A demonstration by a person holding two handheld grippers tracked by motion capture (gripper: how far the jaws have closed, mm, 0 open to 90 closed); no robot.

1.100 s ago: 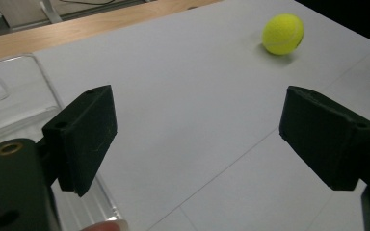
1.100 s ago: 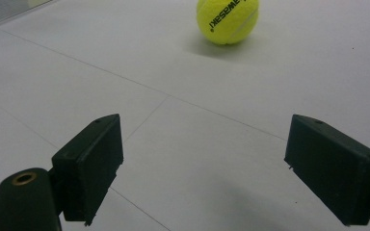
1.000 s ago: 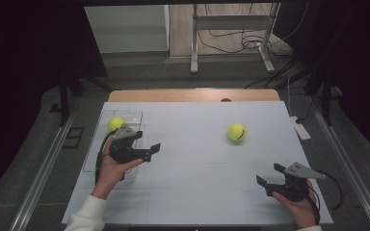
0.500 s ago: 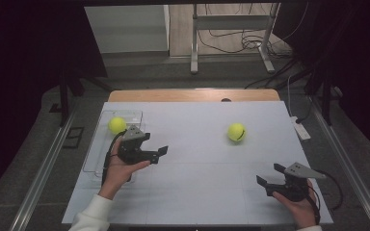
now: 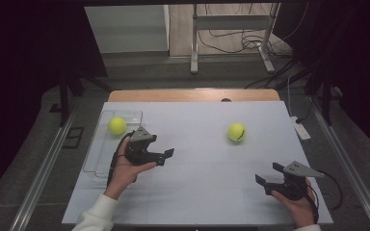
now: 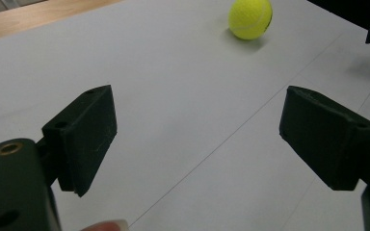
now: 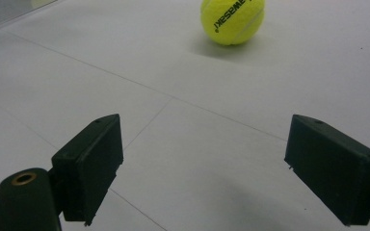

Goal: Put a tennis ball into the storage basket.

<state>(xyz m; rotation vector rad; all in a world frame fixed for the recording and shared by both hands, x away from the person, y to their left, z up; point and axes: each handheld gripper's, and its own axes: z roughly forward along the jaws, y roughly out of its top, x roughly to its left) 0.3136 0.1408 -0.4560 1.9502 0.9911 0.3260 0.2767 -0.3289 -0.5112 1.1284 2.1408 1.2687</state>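
Both grippers were empty with jaws spread wide: the left gripper [image 5: 166, 156] sat just beside the clear tray [image 5: 92, 159] at the table's left edge, the right gripper [image 5: 266, 179] low near the front right corner of the white table [image 5: 197, 202]. One tennis ball [image 5: 117, 126] lay in the tray's far end; the loose tennis ball [image 5: 236, 132] sat out on the open surface, well apart from both grippers and touching nothing. In the left gripper view the loose ball [image 6: 250, 18] appeared far up and off to the right of the jaw gap, so a straight push forward would likely have missed it or clipped it with one pad. In the right gripper view it [image 7: 232, 20] was closer to centred, slightly left. Main risk, as a judgement: a ball on a smooth flat sheet rolls at the slightest nudge, so one jaw landing first would have sent it toward the far or right edge with no rim visible there to stop it. Second risk: both grippers closing on the same ball and colliding. Third: pinching off-centre on the felt, so the ball squirts out during the carry to the tray, or hits the ball already in it and bounces over the low wall.
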